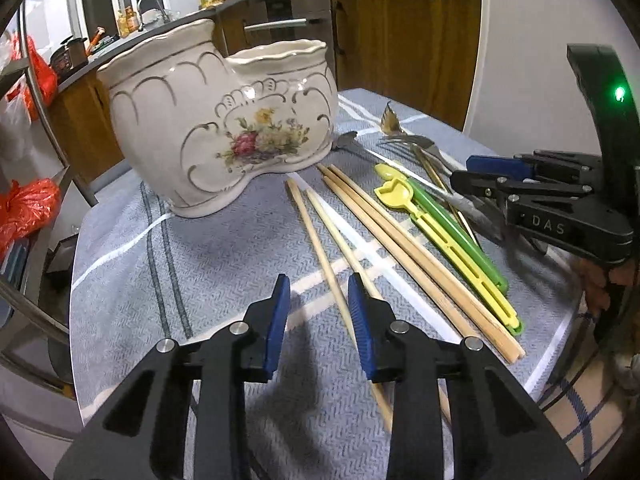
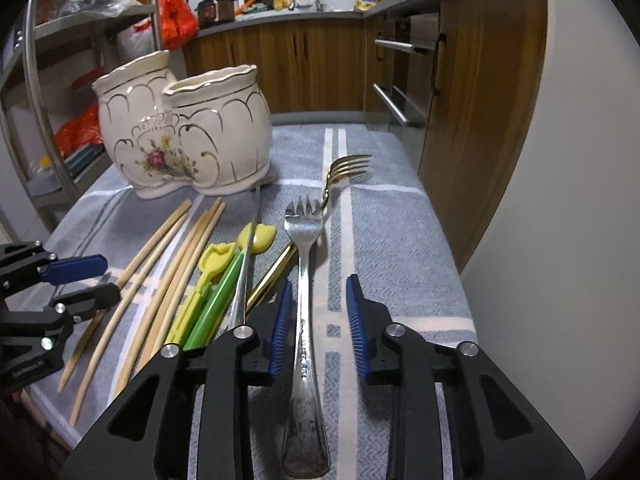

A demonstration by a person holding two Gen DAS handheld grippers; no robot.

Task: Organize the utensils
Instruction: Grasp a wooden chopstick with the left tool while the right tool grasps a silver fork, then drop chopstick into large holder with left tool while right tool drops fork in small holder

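Observation:
A cream ceramic two-pot holder with flowers (image 1: 224, 128) stands at the far left of the blue striped cloth; it also shows in the right wrist view (image 2: 188, 136). Several wooden chopsticks (image 1: 384, 240) (image 2: 168, 264), yellow and green plastic utensils (image 1: 448, 232) (image 2: 208, 292), a silver fork (image 2: 305, 280) and a gold fork (image 2: 344, 172) lie on the cloth. My left gripper (image 1: 318, 300) is open, with one thin chopstick (image 1: 320, 248) between its fingers. My right gripper (image 2: 318, 304) is open, straddling the silver fork's handle.
The table edge runs along the right, beside wooden cabinets (image 2: 472, 112) with metal handles. A metal shelf rack with red bags (image 1: 28, 200) stands left of the table. A kitchen counter (image 2: 288, 16) lies behind.

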